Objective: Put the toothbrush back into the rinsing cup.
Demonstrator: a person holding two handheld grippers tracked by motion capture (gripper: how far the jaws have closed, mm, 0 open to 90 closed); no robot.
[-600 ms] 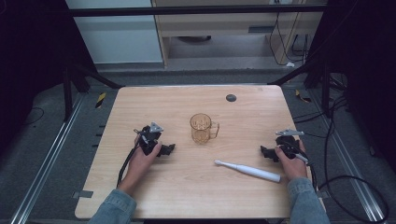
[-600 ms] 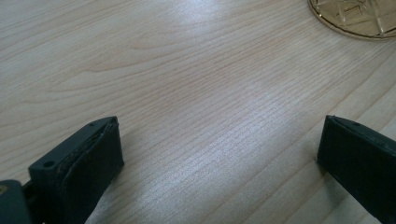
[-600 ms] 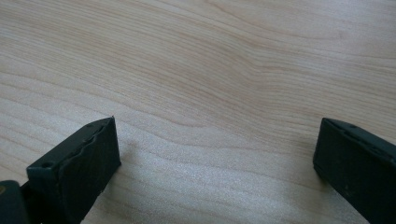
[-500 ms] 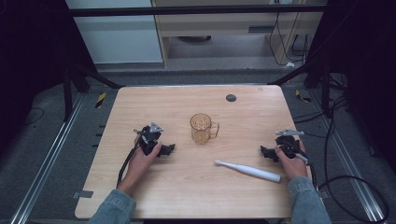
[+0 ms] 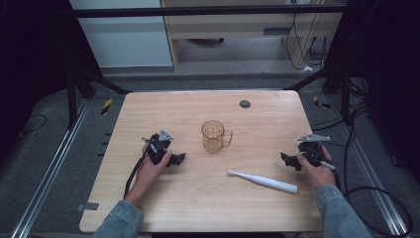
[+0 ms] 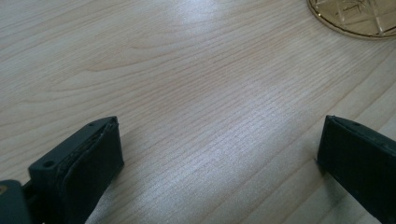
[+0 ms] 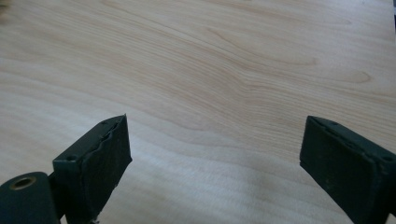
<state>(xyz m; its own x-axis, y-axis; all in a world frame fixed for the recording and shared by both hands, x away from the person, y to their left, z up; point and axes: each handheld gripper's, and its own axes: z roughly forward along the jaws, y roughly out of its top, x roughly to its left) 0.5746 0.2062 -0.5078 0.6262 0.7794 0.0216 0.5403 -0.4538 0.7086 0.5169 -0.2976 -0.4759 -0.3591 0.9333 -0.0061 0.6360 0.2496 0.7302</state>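
Pale wooden table point(image 5: 148, 114): nothing has shifted, your left gripper point(image 5: 177, 159) and right gripper point(image 5: 286, 159) stay wide and empty, amber mug point(image 5: 214, 137) and electric toothbrush point(image 5: 263, 181) untouched.

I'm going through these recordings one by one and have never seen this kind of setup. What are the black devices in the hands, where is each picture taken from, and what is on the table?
There is no robot here. A person sits at a wooden table and holds a hand-operated two-jaw gripper in each hand: the left gripper and the right gripper.

The high view comes from a fixed camera above the table. The other two pictures come from cameras riding on the grippers, each looking along its own black jaws at the wood.

On the table stand an amber glass mug with a handle, near the middle, and a white electric toothbrush lying flat nearer the right gripper. A small dark disc sits toward the far edge.

Both grippers stand open, jaws wide apart, holding nothing.
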